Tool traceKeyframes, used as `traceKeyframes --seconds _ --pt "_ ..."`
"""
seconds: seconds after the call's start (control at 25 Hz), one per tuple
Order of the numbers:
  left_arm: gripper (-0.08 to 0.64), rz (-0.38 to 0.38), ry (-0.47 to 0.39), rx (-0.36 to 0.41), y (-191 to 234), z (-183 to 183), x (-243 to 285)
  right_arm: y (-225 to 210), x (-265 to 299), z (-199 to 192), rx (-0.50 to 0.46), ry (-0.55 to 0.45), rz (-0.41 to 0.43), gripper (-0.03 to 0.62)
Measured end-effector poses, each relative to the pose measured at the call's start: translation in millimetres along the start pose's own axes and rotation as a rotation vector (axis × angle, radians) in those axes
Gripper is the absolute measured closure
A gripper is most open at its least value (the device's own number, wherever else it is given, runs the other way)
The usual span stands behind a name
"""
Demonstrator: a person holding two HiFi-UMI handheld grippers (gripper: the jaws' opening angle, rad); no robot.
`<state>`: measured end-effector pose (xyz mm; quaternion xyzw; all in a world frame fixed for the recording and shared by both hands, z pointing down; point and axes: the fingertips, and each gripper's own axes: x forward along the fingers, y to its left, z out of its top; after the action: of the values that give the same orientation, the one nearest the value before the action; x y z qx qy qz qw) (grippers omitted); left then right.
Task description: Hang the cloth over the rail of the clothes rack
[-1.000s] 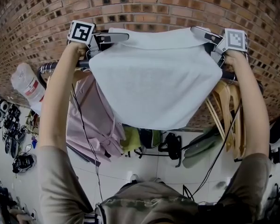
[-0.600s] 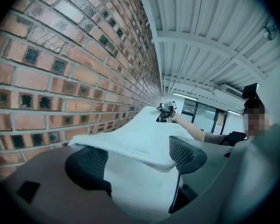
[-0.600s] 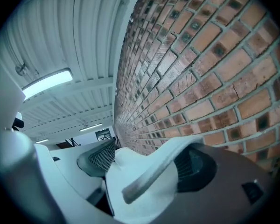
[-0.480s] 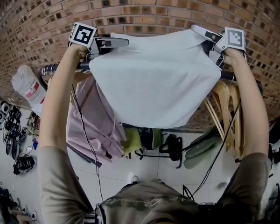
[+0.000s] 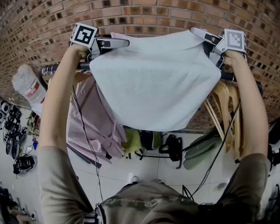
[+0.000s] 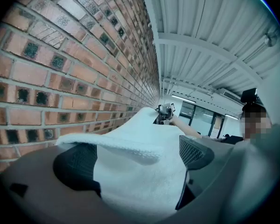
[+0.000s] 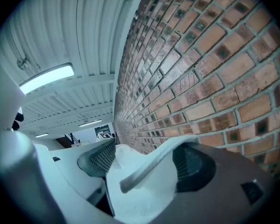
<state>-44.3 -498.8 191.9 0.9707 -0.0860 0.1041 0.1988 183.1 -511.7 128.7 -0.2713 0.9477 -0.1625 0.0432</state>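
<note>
Tally at the brick wall [image 5: 144, 3]
One cloth [image 5: 154, 78], one rail [image 5: 49, 69], one pink garment [image 5: 91, 120]; wooden hangers [image 5: 224, 107] bunched, number unclear.

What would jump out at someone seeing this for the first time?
A big white cloth spreads across the middle, before a red brick wall, hiding most of the clothes rack's rail. At its top corners sit the left gripper, jaws opening, and the right gripper, jaws apart, with cloth lying between each pair.
</note>
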Motion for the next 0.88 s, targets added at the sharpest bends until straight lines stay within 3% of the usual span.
traceKeyframes --seconds 0.16,0.28,0.56,0.68,0.88 --pt "0.009 0.005 0.033 -0.001 1 -6 3 15 -2 10 -0.054 -0.043 0.078 0.225" --pt "0.009 0.016 0.066 -0.010 4 -13 4 15 -1 10 -0.094 -0.029 0.076 0.225" --pt "0.009 0.022 0.087 -0.004 6 -17 5 -4 -13 24 0.054 -0.126 0.030 0.227" --pt "0.009 0.021 0.112 0.004 6 -22 6 -11 -18 32 0.073 -0.177 0.016 0.227" --pt "0.009 0.075 0.183 0.117 14 -25 5 -4 -20 39 0.034 -0.201 0.029 0.227"
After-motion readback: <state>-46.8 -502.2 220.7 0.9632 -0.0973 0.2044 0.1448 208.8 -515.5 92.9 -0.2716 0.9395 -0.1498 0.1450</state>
